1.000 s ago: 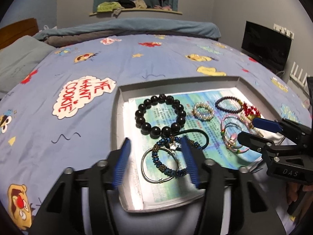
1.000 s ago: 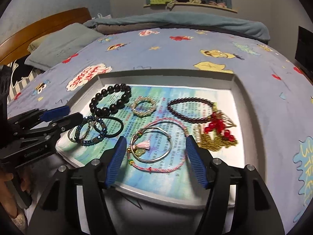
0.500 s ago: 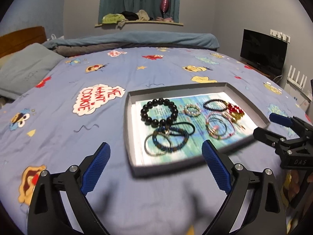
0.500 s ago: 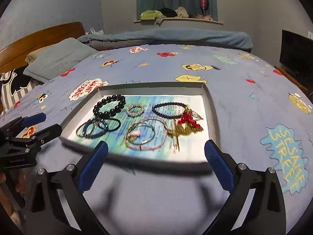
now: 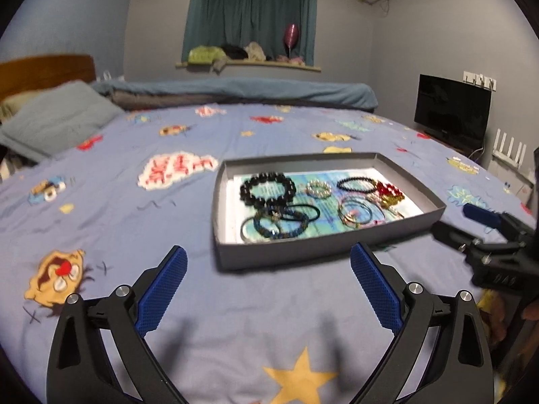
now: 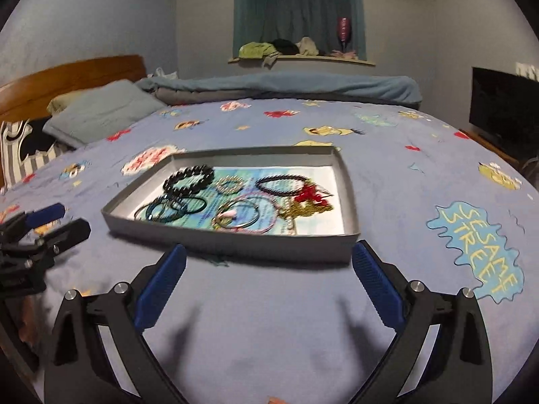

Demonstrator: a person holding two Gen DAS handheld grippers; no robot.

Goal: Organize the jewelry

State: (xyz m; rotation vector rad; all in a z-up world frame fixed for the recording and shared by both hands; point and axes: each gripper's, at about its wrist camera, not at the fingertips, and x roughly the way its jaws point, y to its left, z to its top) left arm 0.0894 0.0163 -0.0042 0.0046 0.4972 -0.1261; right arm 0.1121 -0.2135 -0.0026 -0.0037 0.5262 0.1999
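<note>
Nearest, the left claw [image 5: 268, 294] and the right claw [image 6: 268, 291] are held spread wide and empty above the blue bedspread [image 6: 387, 155]. Just beyond them, a grey tray [image 5: 289, 253] rests on the bed. Inside it, lying on printed paper, black bead bracelets [image 5: 267, 188], bangles [image 6: 237, 217] and a red-and-gold piece [image 6: 308, 200] are gathered. A pillow [image 6: 101, 112] is seen farther back.

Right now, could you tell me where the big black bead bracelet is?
In both views, the big black bead bracelet lies in the grey tray's far-left corner, left of the small pearl bracelet.

Grey-walled bedroom [image 5: 387, 43], curtained window [image 5: 249, 17]
</note>
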